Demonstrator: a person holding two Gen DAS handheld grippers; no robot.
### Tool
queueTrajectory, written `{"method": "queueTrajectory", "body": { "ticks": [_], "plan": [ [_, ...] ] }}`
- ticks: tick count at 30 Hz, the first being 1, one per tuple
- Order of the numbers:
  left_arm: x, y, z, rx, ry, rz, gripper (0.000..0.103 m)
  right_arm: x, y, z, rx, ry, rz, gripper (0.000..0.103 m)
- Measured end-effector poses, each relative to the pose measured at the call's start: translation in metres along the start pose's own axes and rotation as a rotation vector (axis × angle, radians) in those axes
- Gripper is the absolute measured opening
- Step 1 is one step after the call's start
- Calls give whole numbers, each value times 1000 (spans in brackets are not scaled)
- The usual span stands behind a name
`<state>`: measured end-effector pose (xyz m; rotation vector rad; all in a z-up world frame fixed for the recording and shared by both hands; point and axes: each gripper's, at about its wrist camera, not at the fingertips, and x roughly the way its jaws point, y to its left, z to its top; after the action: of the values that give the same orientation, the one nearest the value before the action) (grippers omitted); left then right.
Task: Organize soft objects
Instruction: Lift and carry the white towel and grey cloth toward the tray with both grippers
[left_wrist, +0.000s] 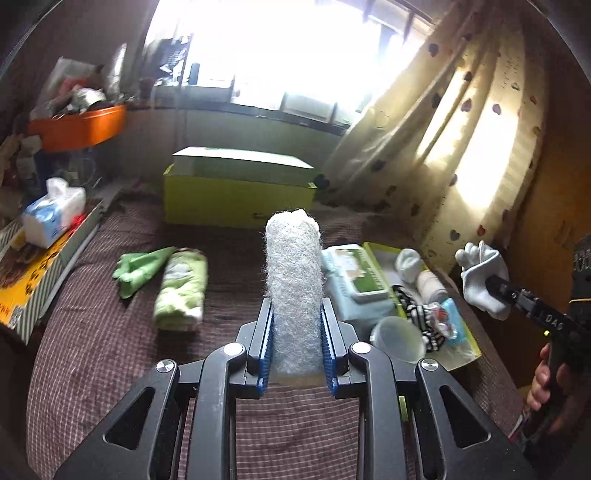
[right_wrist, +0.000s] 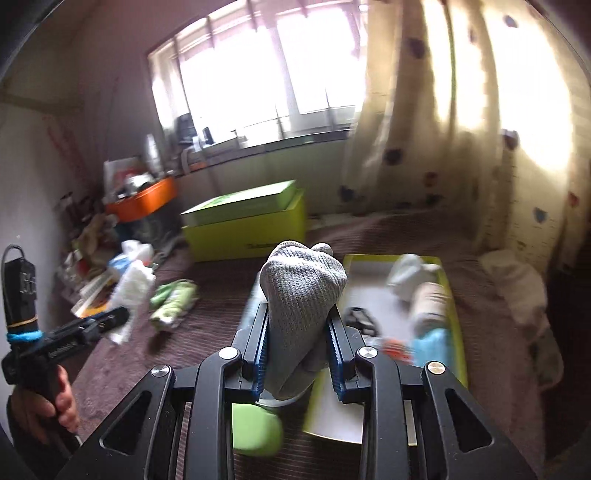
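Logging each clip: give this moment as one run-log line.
left gripper: shut on white fuzzy roll | right gripper: shut on grey sock | both above bed

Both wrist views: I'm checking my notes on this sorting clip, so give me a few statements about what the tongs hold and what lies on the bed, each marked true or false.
1. The left tongs grip a fuzzy white roll. True.
2. The right tongs are empty. False: they are shut on a grey sock.
3. The tall green box stands at the far end of the bed. True.
4. The shallow tray is empty. False: it holds rolled socks and other small items.
5. A green towel roll lies on the bedspread. True.
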<state>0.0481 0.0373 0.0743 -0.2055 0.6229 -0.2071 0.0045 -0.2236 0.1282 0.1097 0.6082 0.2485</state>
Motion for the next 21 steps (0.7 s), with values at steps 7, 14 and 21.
{"method": "queueTrajectory", "body": {
  "ticks": [7,14,21],
  "plan": [
    [15,-44,7,74,20,-81,24,-4,-51,-24,50,61,-97,26],
    [32,-88,4,139,61,-158,24,1,-74,-48,66,128,-129,26],
    [43,-110,-1,169,93,-180,24,34,-76,-58,39,210,-101,26]
  ]
}}
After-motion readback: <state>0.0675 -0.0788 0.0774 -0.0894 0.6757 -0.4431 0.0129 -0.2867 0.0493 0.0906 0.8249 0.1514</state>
